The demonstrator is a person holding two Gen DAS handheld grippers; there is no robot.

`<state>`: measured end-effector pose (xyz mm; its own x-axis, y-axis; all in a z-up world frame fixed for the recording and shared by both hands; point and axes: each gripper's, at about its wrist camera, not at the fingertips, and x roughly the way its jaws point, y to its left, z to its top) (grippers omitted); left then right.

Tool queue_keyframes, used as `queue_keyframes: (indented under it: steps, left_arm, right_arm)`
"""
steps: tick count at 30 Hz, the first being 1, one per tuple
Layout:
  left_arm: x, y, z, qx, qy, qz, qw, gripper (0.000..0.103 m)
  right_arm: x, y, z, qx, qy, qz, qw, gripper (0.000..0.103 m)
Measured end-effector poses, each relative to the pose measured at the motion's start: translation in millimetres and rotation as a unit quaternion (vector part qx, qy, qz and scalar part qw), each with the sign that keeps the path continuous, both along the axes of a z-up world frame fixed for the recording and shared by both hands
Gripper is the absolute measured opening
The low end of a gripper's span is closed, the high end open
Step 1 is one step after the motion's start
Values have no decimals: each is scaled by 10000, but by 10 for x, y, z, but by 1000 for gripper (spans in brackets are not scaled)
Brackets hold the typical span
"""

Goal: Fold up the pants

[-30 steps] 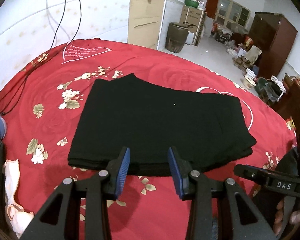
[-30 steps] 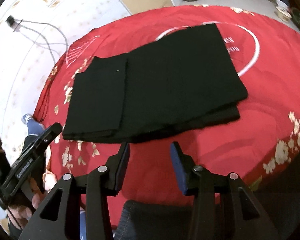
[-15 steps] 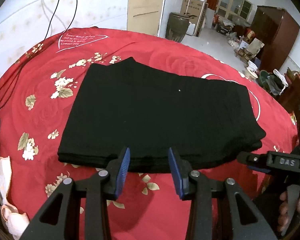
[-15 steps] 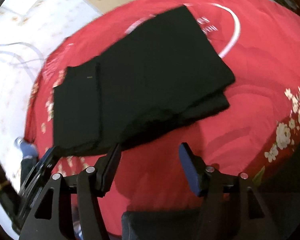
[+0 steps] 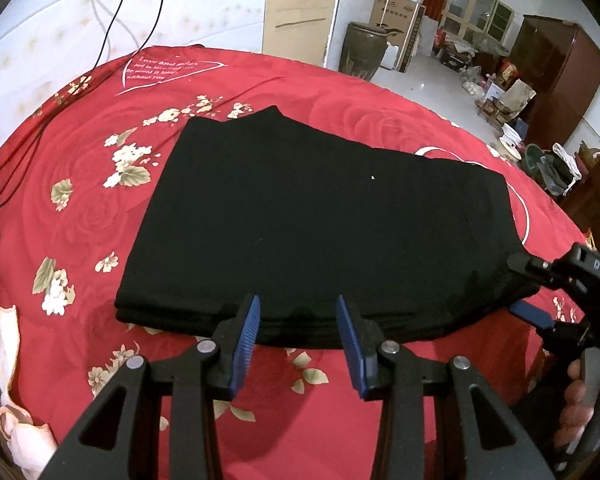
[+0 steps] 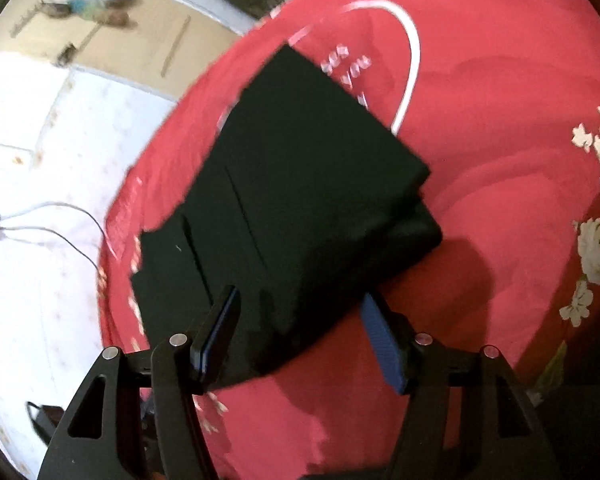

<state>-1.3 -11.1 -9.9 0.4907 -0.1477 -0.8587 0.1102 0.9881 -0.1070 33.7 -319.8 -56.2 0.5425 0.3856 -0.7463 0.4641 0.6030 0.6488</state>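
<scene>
Black pants (image 5: pixel 320 224) lie folded into a flat rectangular stack on a red floral bedspread (image 5: pixel 80 216). My left gripper (image 5: pixel 298 338) is open and empty, its blue pads just short of the stack's near edge. My right gripper (image 6: pixel 300 330) is open and empty, tilted, its jaws straddling the near right corner of the pants (image 6: pixel 300 200). The right gripper also shows at the right edge of the left wrist view (image 5: pixel 540 300), beside the stack's right end.
White tiled wall with hanging cables (image 5: pixel 112 20) lies behind the bed. A dark jar (image 5: pixel 360 50), boxes and a wooden cabinet (image 5: pixel 556 84) stand on the floor beyond. A white cloth (image 5: pixel 8 360) lies at the bed's left edge.
My right gripper has rolled and swung in toward the right end of the pants, opening wider. My left gripper has moved slightly closer to the near edge. The pants have not moved.
</scene>
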Motion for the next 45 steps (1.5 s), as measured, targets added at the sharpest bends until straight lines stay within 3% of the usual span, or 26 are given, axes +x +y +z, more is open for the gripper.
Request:
queue_keyframes:
  steps: [3,5,12,17,21,24,29,34,38,45]
  left_arm:
    - [8,1,1,-24,7,1,10000,43]
    - [10,7,3,-19,-1,1,10000,43]
    - [33,45,-30,-45,53,96,9999,43]
    - [35,39,-47,-25,69,68,9999,43]
    - [49,84,-73,-41,111,157,9998,43]
    - [61,98,-88,-63,134,193,9997,43]
    - [59,167,-78,-47,114,290,9995,43]
    - [86,349,-29,-82,69,614,9981,43]
    - [85,592,81,-128,-24,1047,9944,43]
    - [19,985,279,-311,-271,1707,9845,43]
  right_arm:
    - [55,51,-66,-362,435,94,9984,63]
    - [100,49,-63,-458,456,26,9979,63]
    - [76,-112,141,-730,-358,-312,9962,65]
    - [203,-206,-58,-445,-1,-539,9976,64]
    - [221,-187,38,-753,-189,-316,9965,43]
    - [281,-211,-105,-758,154,-281,9966,31]
    - [366,-155,-68,-1060,179,-35,9942,26]
    - [379,-67,205,-1361,-213,286,9901,23]
    - [496,200,619,-1721,-822,779,9785,20]
    - [728,1055,1096,-2053,-1602,1936,9459,19]
